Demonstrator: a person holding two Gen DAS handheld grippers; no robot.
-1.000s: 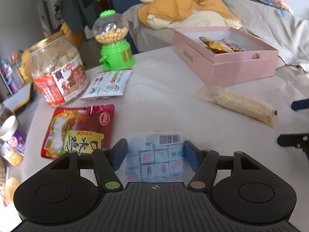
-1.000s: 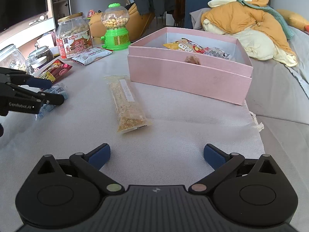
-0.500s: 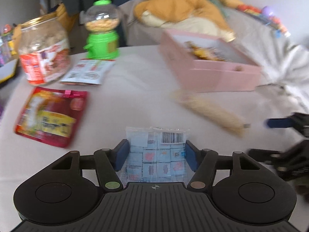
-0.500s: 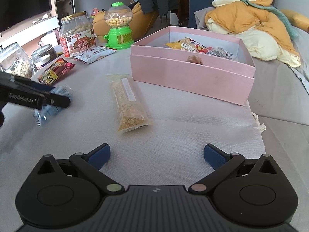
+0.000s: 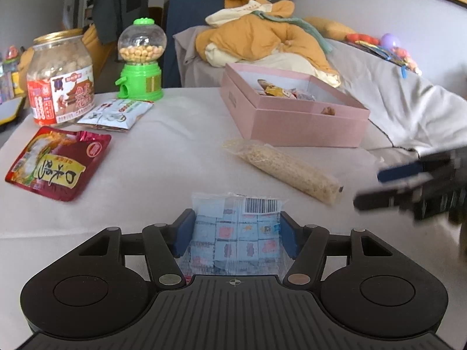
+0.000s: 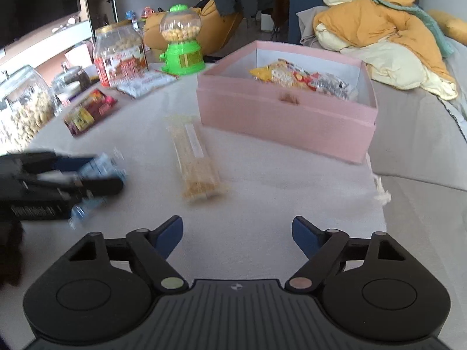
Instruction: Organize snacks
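left gripper (image 5: 235, 230) clenched on a clear packet of small blue candies (image 5: 233, 233), blue pads pressed against both sides, barcode end sticking forward past the fingertips. packet held above the white tablecloth (image 5: 175, 157), seen blurred from the right wrist view. right gripper (image 6: 237, 233) released, jaws spread wide with nothing between them, hovering over bare cloth.

straight ahead of the right gripper, a long clear pack of pale cereal bar (image 6: 195, 163) lying flat on the cloth, just in front of the pink box (image 6: 286, 116). box open on top, with several wrapped snacks (image 6: 300, 78) piled inside toward the far wall. small brown mark at the middle of the near wall; cannot tell what.

off to the left of the cloth: red pouch with a yellow label (image 5: 57, 163) lying flat, white snack bag (image 5: 116, 113) beyond it, big clear jar with a gold lid (image 5: 59, 77) just beside the bag, and a green gumball machine (image 5: 141, 61) next to the jar. behind the box, a heap of orange and cream clothes (image 5: 262, 40) on a grey sofa.
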